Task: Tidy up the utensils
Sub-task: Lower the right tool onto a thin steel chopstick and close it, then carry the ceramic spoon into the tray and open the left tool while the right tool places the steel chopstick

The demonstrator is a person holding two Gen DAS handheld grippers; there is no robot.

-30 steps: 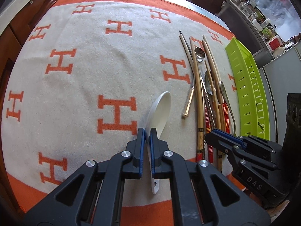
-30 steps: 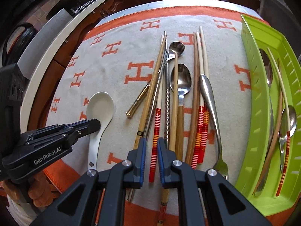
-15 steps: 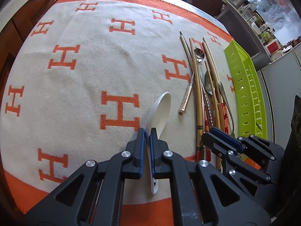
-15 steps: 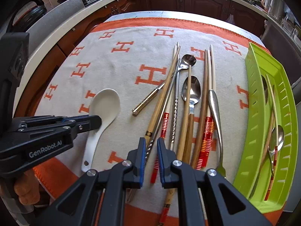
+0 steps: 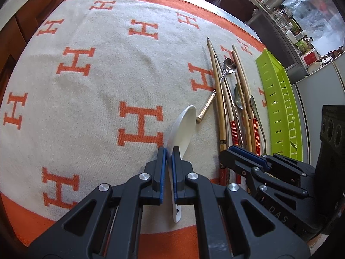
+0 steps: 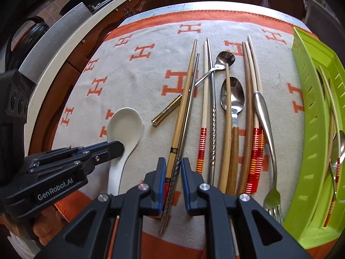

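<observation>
The surface carries a cream blanket (image 6: pixel 138 79) with orange H motifs. The left tool (image 5: pixel 169 151) is clenched on the white ceramic spoon (image 5: pixel 182 127), handle toward the tool. The lime-green slotted plastic tray (image 5: pixel 280 99) lies well to the right, parallel to the spoon. The right tool (image 6: pixel 173 161) straddles a wooden chopstick (image 6: pixel 183 105) and a twisted metal chopstick (image 6: pixel 188 108), grip uncertain.

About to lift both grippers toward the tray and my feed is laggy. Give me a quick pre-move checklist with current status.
1. Left gripper shut on the white spoon at its neck: ok.
2. White spoon clear of the gold handle beside it: ok in the right wrist view.
3. Right gripper on a single utensil: not ok; the twisted metal chopstick and the bamboo chopstick both lie between the pads.
4. Right grip firm: cannot tell; the jaws stand slightly apart.
5. Green tray has room: ok; only a few pieces inside.
6. Grippers apart from each other: ok.
</observation>
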